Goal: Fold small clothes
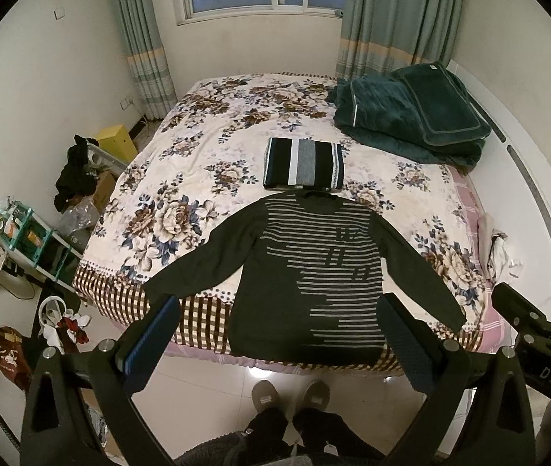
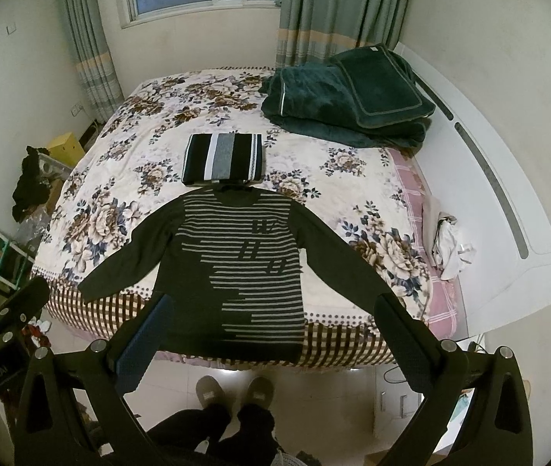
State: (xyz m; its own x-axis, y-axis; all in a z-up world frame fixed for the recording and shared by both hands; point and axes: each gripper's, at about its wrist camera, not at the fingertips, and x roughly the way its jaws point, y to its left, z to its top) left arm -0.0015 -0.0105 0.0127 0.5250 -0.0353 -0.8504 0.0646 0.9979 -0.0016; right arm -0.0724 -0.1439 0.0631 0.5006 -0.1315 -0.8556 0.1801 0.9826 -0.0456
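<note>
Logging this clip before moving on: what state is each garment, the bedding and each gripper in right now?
Dark striped sweater: unfolded, flat, sleeves spread, hem over bed edge.
Striped garment: folded, beyond sweater's collar.
Green blanket: piled, far right corner.
Left gripper: open, empty.
Right gripper: open, empty.

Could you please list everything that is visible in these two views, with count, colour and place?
sweater: one, dark with grey stripes, spread flat at the near edge of the bed, sleeves out
folded garment: one, black, white and grey stripes, just beyond the sweater's collar
blanket: one, dark green, far right corner of the bed
bed cover: one, cream with brown and blue flowers
curtains: two, grey-green, beside the window
yellow box: one, on the floor left of the bed
slippers: two, grey, on the tiled floor
left gripper: one, black, open, above the sweater's hem
right gripper: one, black, open, above the hem
</note>
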